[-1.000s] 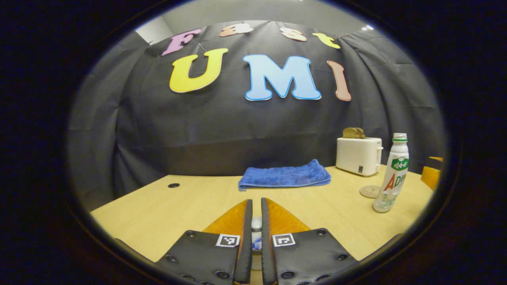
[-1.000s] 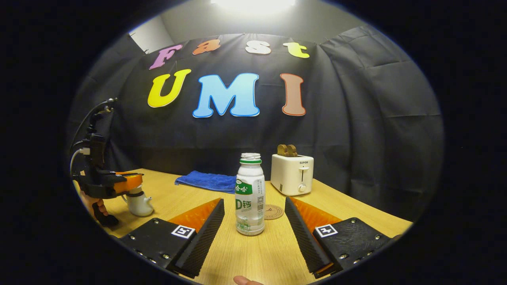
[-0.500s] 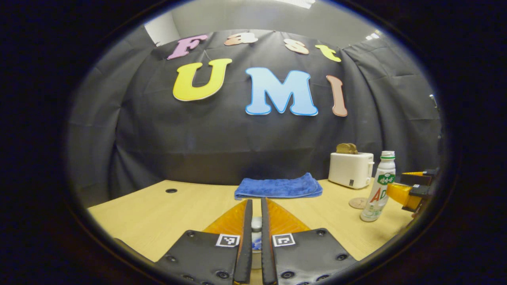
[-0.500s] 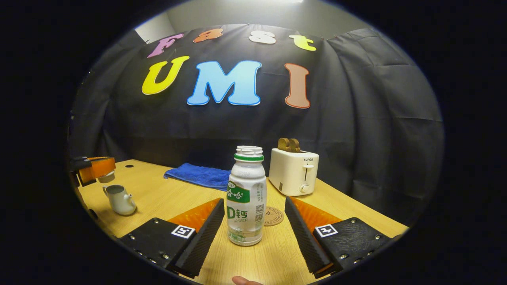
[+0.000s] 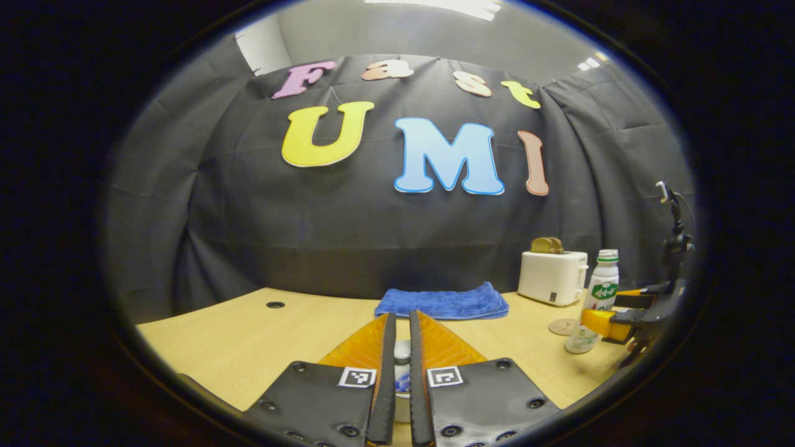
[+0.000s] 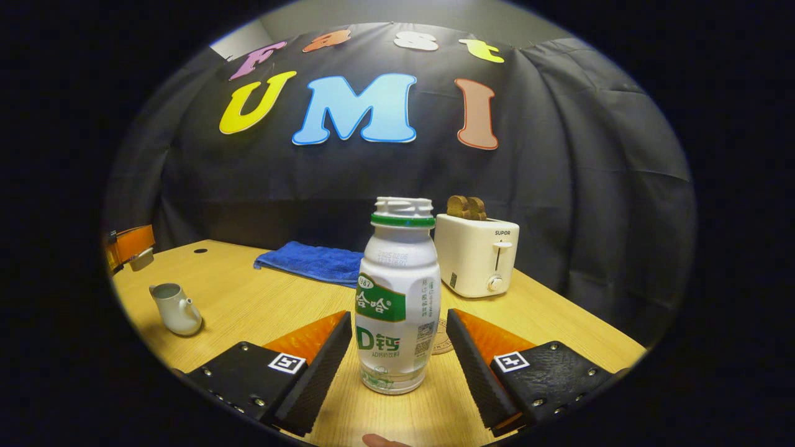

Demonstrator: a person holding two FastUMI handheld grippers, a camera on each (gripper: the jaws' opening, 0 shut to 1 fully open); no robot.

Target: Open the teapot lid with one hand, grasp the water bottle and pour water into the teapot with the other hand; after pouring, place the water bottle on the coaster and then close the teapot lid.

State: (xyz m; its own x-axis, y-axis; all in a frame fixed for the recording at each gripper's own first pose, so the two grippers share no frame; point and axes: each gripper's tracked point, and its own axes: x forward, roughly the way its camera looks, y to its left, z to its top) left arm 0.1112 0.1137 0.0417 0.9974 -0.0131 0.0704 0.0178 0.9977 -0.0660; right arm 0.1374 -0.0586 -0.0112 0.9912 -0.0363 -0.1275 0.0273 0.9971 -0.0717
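White bottle (image 6: 397, 298) between spread right gripper (image 6: 399, 335) jaws

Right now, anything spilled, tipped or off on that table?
Nothing stands out. The water bottle stands upright and uncapped between the open fingers of the right gripper; the teapot sits upright with its lid off, the lid clamped in the left gripper. No spill shows on the table.

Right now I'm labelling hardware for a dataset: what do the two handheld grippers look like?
The left gripper and the right gripper both have wedge-shaped jaws on screw-studded plates, each plate bearing a square black-and-white tag. A thin dark cable rises over the right one's body.
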